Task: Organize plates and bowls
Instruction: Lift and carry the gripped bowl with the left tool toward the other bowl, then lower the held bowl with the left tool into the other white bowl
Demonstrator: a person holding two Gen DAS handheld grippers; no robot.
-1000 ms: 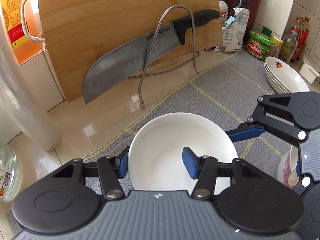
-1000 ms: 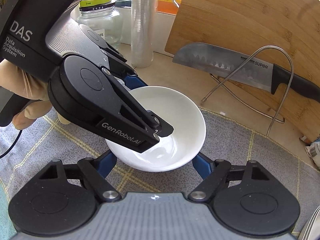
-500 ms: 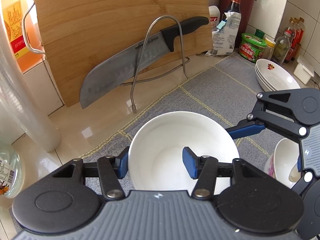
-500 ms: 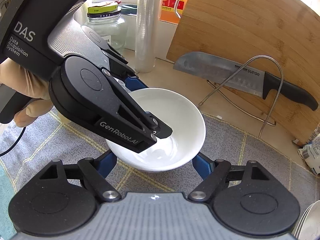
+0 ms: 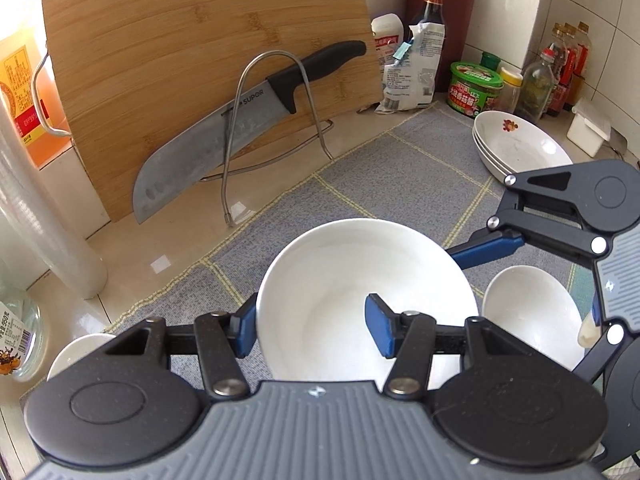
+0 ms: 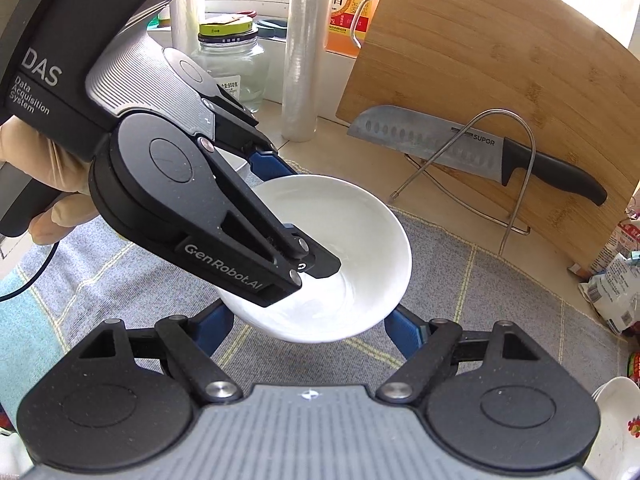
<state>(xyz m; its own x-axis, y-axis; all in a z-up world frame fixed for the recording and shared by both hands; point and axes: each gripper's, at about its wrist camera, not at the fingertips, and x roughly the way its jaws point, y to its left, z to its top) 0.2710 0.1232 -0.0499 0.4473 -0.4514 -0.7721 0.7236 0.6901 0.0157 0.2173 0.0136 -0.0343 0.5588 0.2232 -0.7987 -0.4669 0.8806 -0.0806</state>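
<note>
The left hand-held gripper (image 5: 312, 330) clamps the near rim of a white bowl (image 5: 360, 280), 1 finger inside and 1 outside. The right hand-held gripper (image 6: 310, 330) straddles the bowl above the grey mat (image 5: 400, 176), its pads not visibly pressing.

Left gripper (image 6: 276, 240): matte black linkage arms wearing silver rivets, blue finger pads, white "GenRobot.AI" lettering running along one arm. Grey ribbed housing at upper left showing "DAS Data Acquisition System". Hand (image 6: 52, 184) at left edge wearing pale glove. Thin black cable trailing at left edge.
</note>
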